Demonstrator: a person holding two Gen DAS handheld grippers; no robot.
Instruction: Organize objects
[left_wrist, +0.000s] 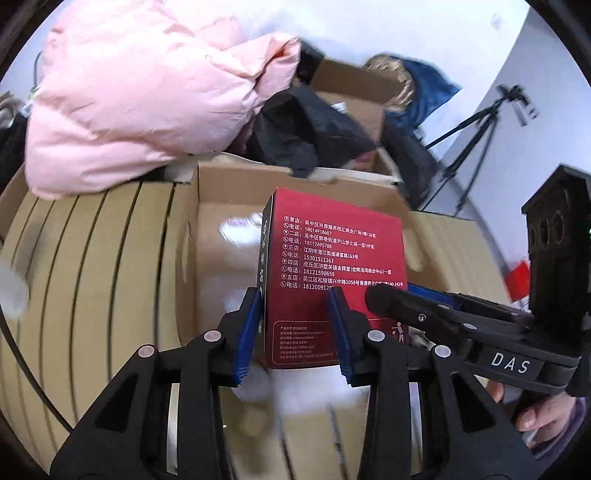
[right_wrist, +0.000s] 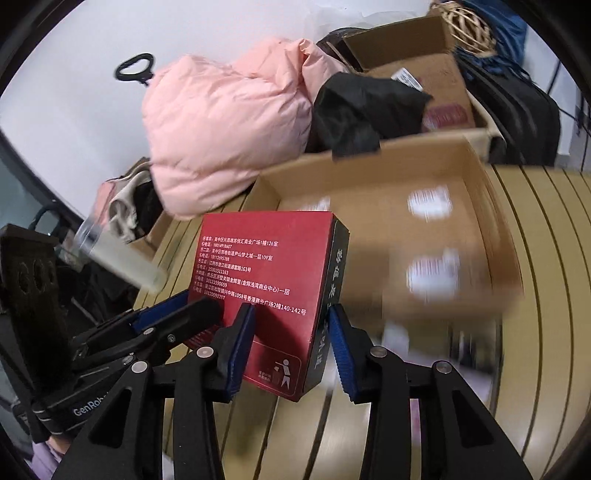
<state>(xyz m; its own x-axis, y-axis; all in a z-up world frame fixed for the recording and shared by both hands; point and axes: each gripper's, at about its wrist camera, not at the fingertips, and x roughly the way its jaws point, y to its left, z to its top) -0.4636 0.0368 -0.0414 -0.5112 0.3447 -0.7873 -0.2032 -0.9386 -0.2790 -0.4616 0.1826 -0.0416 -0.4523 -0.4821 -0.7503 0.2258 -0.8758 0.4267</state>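
left tongs (left_wrist: 293, 325) + right tongs (right_wrist: 291, 332) | both clamp red box (left_wrist: 332, 258) corners

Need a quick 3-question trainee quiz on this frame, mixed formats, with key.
1. True or false: both the left claw and the right claw grip the red box.
2. What lies just beyond the red box? A) open cardboard box B) metal sink C) wooden drawer
3. Fill in: the puffy jacket piled behind is ____ in colour.

Key: 1 true; 2 A; 3 pink.
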